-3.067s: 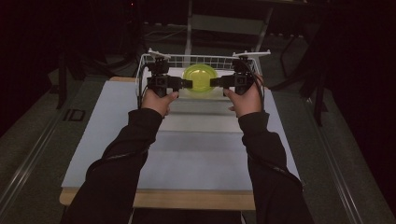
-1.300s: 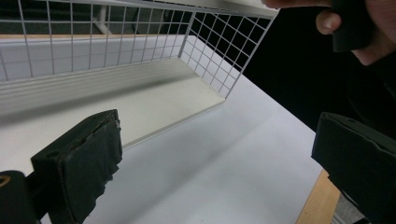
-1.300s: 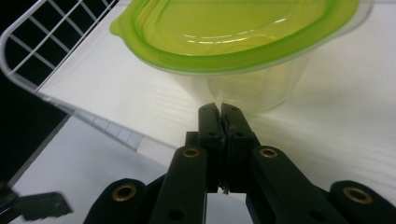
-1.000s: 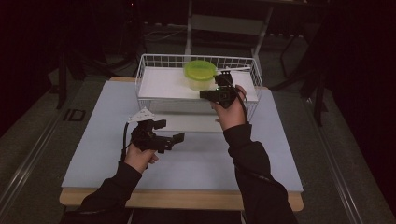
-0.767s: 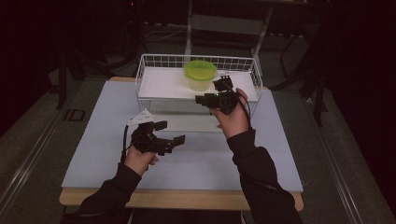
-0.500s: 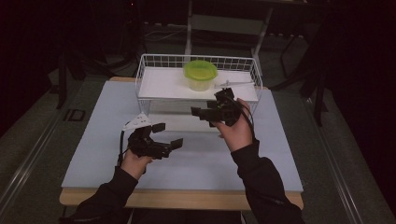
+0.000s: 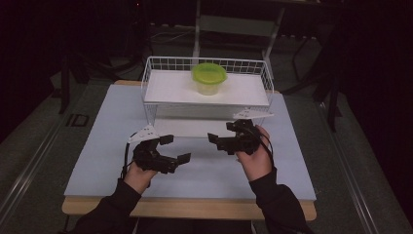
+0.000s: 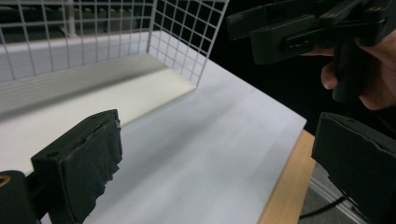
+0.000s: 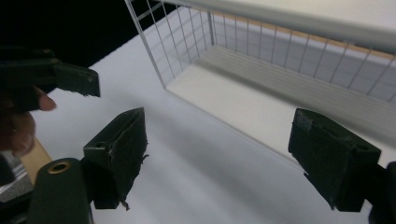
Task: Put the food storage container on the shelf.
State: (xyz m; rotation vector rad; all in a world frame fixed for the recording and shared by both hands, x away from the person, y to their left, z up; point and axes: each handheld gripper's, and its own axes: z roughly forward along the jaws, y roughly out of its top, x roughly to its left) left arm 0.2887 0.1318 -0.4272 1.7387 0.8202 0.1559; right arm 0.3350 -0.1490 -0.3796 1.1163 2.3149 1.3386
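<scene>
Pale grey-white tabletop [image 7: 97, 146], wooden near edge; the room around you is dark. White wire basket [image 7: 151, 97] sits at the far edge, green-lidded tub [image 7: 209, 78] on its upper shelf. Your left gripper [image 7: 174, 148] and right gripper [image 7: 218, 137] hover near the near edge, jaws spread, empty. "ID" marks the floor at left.

Your light falls from above onto the white table [image 7: 97, 146], bright against a near-black room from nine through three o'clock. The high view looks soft and grainy. Near jaws in both gripper views blur slightly, perhaps from closeness.
</scene>
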